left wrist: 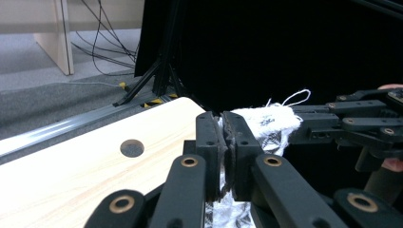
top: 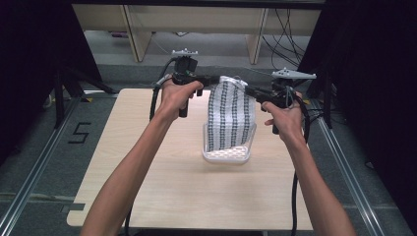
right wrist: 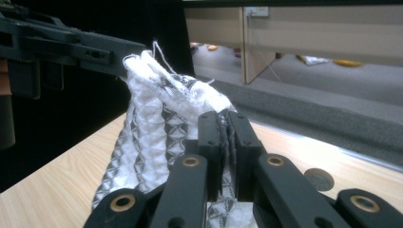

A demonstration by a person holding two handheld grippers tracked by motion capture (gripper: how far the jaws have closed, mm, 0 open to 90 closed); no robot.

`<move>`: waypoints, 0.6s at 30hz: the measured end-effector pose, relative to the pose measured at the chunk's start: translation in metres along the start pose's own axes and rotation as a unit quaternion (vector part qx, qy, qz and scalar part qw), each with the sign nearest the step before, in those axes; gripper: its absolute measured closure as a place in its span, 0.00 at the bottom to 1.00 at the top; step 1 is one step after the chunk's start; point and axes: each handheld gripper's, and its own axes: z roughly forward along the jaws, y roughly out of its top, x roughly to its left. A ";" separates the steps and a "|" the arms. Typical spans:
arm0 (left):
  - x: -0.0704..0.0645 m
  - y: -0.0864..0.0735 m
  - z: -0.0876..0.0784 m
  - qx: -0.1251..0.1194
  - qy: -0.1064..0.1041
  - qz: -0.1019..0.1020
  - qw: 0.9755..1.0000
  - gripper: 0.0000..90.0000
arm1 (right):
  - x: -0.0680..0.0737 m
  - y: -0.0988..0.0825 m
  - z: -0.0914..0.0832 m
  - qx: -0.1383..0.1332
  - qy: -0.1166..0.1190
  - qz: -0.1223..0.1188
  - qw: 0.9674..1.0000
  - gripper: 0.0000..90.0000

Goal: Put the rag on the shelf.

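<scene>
A white cloth with dark patterned stripes (top: 230, 115) hangs stretched between both grippers above the table, and its lower end drops into a white basket (top: 246, 156). My left gripper (top: 212, 81) is shut on the cloth's upper left corner. Its black jaws pinch the fabric (left wrist: 266, 121) in the left gripper view. My right gripper (top: 250, 92) is shut on the upper right corner, with bunched cloth (right wrist: 157, 118) beside its jaws in the right gripper view. Each gripper view shows the other gripper farther off.
The light wooden table (top: 147, 162) has open surface left of and in front of the basket, and a round hole (left wrist: 132, 148) near one edge. Metal rails (top: 29, 182) run along both sides. Wooden furniture legs and cables stand on the floor behind.
</scene>
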 end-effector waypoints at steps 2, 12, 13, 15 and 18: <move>0.002 -0.001 0.004 0.003 -0.001 -0.006 1.000 0.95 | -0.002 -0.001 0.003 0.001 -0.002 0.003 1.000 0.95; 0.028 -0.018 0.023 0.023 0.007 -0.044 0.999 0.90 | -0.020 -0.013 0.032 0.036 -0.017 0.038 0.998 0.94; 0.030 -0.020 0.024 0.024 0.006 -0.047 0.999 0.90 | -0.019 -0.014 0.033 0.036 -0.019 0.044 0.998 0.94; 0.033 -0.024 0.026 0.029 0.000 -0.050 0.998 0.87 | -0.022 -0.016 0.036 0.037 -0.019 0.033 0.999 0.92; 0.034 -0.027 0.028 0.036 0.005 -0.053 0.998 0.71 | -0.023 -0.019 0.040 0.059 -0.029 0.036 0.997 0.81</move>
